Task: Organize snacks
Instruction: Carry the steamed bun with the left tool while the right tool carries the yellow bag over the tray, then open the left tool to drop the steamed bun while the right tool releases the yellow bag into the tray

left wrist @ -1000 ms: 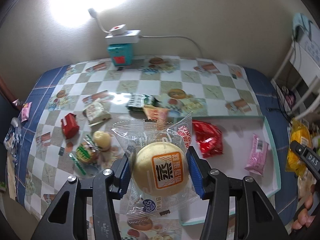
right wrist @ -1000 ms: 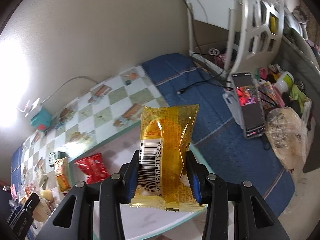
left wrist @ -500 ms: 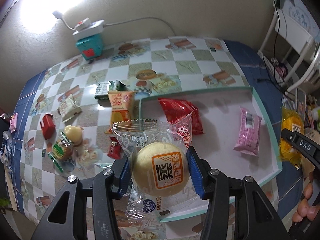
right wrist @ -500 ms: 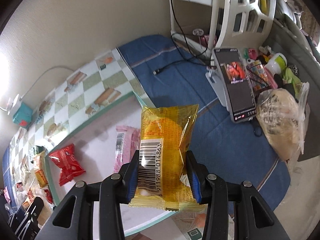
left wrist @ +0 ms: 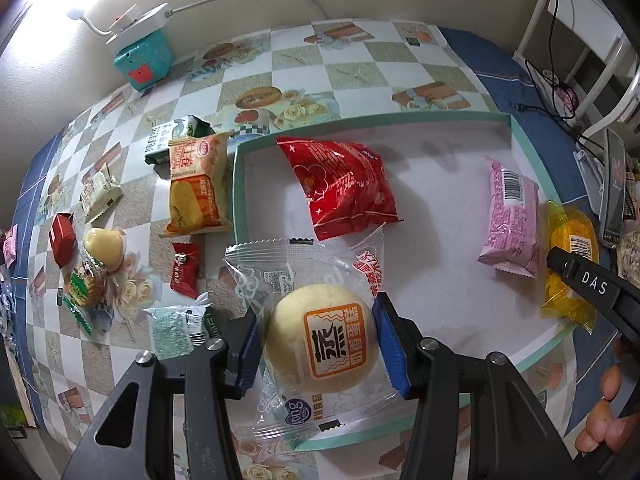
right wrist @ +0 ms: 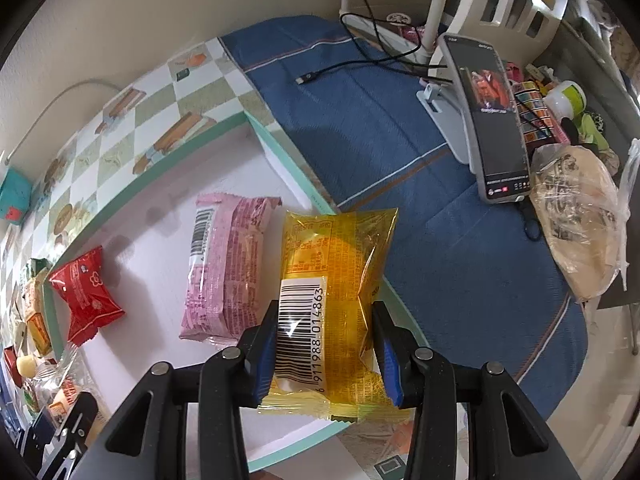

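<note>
My left gripper (left wrist: 318, 346) is shut on a clear-wrapped round bun (left wrist: 320, 332), held over the front left corner of a white tray with a teal rim (left wrist: 234, 196). My right gripper (right wrist: 326, 354) is shut on a yellow snack packet (right wrist: 332, 292), held over the tray's right edge (right wrist: 288, 160); the packet also shows in the left wrist view (left wrist: 570, 264). A red packet (left wrist: 344, 186) and a pink packet (left wrist: 510, 216) lie in the tray; both show in the right wrist view, red (right wrist: 86, 296) and pink (right wrist: 228, 268).
Several loose snacks lie on the checkered tablecloth left of the tray: an orange packet (left wrist: 196, 188), a small red candy (left wrist: 185, 268), a green-white packet (left wrist: 178, 330), a red box (left wrist: 62, 236). A teal box (left wrist: 144, 60) stands by the wall. A phone on a stand (right wrist: 488, 120) is at right.
Both grippers have moved lower and closer to the tray with their snacks still held. The left one has shifted right, over the tray's corner; the right one has come down beside the pink packet.
</note>
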A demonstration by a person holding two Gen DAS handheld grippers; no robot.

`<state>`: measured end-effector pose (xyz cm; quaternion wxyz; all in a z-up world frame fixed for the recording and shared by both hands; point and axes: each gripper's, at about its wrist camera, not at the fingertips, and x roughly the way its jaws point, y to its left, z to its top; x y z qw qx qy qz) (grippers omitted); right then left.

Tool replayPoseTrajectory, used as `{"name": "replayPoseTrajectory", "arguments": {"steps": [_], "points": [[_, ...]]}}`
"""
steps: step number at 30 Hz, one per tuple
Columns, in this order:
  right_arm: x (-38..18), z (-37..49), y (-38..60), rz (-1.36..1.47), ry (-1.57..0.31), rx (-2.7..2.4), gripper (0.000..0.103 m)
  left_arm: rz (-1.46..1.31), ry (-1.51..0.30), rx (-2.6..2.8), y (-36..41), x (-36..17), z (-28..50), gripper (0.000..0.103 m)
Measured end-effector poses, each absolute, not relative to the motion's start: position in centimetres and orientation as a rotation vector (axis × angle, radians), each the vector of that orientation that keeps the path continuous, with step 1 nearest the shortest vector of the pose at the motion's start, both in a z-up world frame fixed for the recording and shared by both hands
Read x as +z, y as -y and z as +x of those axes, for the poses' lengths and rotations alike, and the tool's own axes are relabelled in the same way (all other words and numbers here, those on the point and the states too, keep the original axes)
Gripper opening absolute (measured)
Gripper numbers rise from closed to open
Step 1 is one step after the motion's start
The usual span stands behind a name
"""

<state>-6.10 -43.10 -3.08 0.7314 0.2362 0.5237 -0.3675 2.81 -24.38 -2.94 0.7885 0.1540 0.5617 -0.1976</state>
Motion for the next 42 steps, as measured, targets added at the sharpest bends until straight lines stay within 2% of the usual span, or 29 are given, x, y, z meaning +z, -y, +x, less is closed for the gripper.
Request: {"name": "replayPoseTrajectory", "arguments": {"steps": [17,21,23,24,28,29,32,34,36,42], "points": [[-4.1,-5.6,42.5,0.522,-1.190,-0.780,0.046,0.332,-1.228,-0.418,24.6,-3.7,3.2,0.055],[-3.9,-5.7,42.7,0.524,-1.187,-0.776,0.049,0.319,-1.225,-0.416,24.5,-3.4,3.3,0.066],[-3.8,-5.7,42.8,0.526,-1.182,-0.777,0.055,0.313,-1.220,-0.418,24.4,-3.0,3.3,0.066],[-3.6,-5.8,42.9,0.527,-1.178,-0.780,0.062,0.310,-1.216,-0.420,24.4,-2.8,3.2,0.066],[-2.5,-6.1,43.1,0.528,-1.148,-0.783,0.065,0.294,-1.195,-0.422,24.1,-1.7,3.2,0.067],[-2.1,-6.1,43.1,0.528,-1.140,-0.783,0.066,0.288,-1.190,-0.421,24.0,-1.3,3.3,0.069],[-0.8,-6.3,43.1,0.532,-1.100,-0.779,0.069,0.266,-1.172,-0.410,23.4,-0.4,3.5,0.085],[0.2,-6.3,43.1,0.527,-1.070,-0.779,0.071,0.240,-1.159,-0.403,22.8,0.3,3.9,0.086],[1.1,-6.3,42.9,0.520,-1.045,-0.782,0.081,0.215,-1.150,-0.388,22.1,0.9,4.2,0.088],[2.8,-6.0,42.3,0.501,-1.000,-0.769,0.082,0.144,-1.119,-0.311,19.2,2.1,5.8,0.092]]}}
